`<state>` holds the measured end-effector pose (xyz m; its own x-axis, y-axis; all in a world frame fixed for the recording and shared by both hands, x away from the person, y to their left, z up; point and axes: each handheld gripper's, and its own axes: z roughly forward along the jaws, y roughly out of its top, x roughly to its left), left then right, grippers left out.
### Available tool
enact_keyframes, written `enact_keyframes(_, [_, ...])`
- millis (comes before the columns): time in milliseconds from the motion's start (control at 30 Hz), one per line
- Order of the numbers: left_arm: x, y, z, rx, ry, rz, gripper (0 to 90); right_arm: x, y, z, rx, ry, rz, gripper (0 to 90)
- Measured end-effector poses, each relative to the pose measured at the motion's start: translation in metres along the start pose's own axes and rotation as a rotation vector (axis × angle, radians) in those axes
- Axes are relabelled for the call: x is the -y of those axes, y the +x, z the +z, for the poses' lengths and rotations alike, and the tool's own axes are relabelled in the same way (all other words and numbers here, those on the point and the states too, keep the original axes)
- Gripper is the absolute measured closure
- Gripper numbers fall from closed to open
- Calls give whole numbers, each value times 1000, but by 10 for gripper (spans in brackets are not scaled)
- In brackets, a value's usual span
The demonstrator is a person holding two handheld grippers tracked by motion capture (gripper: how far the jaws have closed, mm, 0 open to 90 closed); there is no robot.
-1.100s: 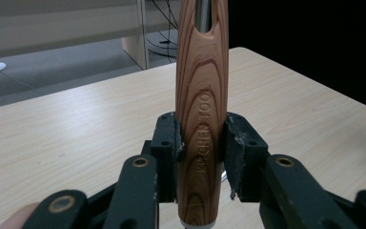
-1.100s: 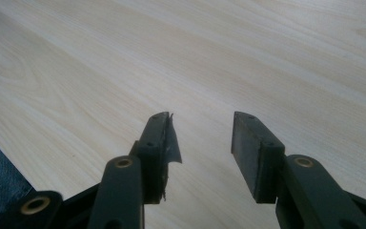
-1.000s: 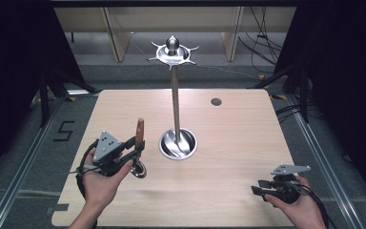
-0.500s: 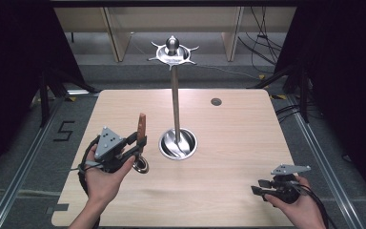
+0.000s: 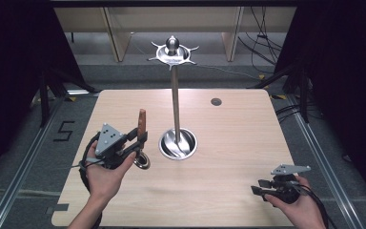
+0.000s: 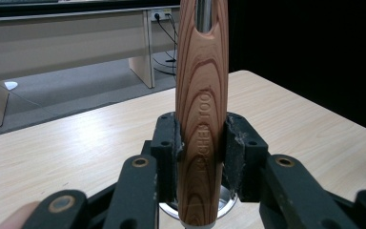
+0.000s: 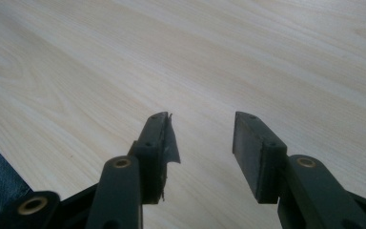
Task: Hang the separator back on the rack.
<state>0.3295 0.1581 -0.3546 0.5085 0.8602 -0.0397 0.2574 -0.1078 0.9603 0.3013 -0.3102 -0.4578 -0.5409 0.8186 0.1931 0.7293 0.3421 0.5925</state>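
pale wooden table (image 5: 228, 143) under our hands, dark surroundings. our left gripper (image 5: 136, 138) is clamped on the wooden handle of a kitchen tool (image 6: 201, 119), held upright just left of the metal stand (image 5: 176, 109). our right gripper (image 7: 202, 138) rests low at the near right, jaws apart, nothing between.

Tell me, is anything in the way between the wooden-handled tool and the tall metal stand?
Nothing visible is. The left gripper holds the wooden-handled tool upright, just left of the metal stand, with bare table between them. The right gripper waits far off, open.
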Motion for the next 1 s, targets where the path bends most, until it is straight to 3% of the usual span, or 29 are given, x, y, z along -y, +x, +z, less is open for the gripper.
enact_keyframes(100, [-1,2,1,9,-2,6,670,0,0,0,0,-1,2,574])
enact_keyframes(133, [-2,3,1,10,-1,10,670,2,1,5,0,-70,17,574])
enact_keyframes(400, [-8,12,2,33,-29,1,670,2,2,4,-4,-58,26,574])
enact_keyframes(433, [-9,13,2,31,-28,4,670,2,1,4,-1,-60,7,574])
enact_keyframes(1000, [-13,27,5,73,-53,41,670,2,2,5,1,-71,20,575])
